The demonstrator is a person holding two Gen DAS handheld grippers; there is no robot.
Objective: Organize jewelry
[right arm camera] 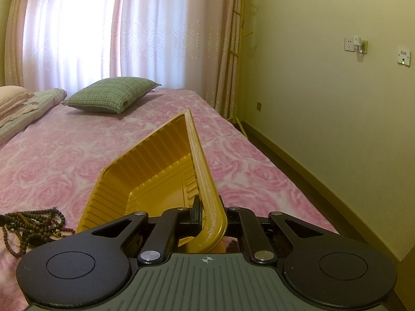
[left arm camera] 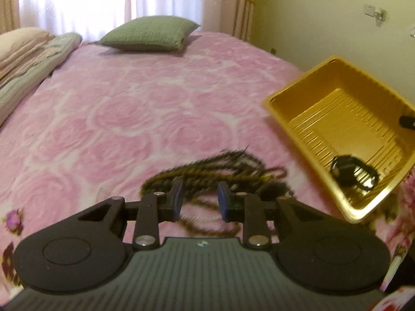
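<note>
A tangle of dark beaded necklaces (left arm camera: 215, 173) lies on the pink bedspread, blurred, just ahead of and under my left gripper (left arm camera: 199, 199), which is open and empty above the strands. The same beads show at the left of the right wrist view (right arm camera: 33, 225). A yellow plastic tray (left arm camera: 345, 119) sits tilted to the right, with a dark piece of jewelry (left arm camera: 350, 171) in its near corner. My right gripper (right arm camera: 210, 212) is shut on the tray's rim (right arm camera: 205, 181) and holds that side raised.
A green pillow (left arm camera: 150, 33) and folded bedding (left arm camera: 28, 59) lie at the far end of the bed. The wall (right arm camera: 337, 77) and the bed's right edge run close along the right, with floor below.
</note>
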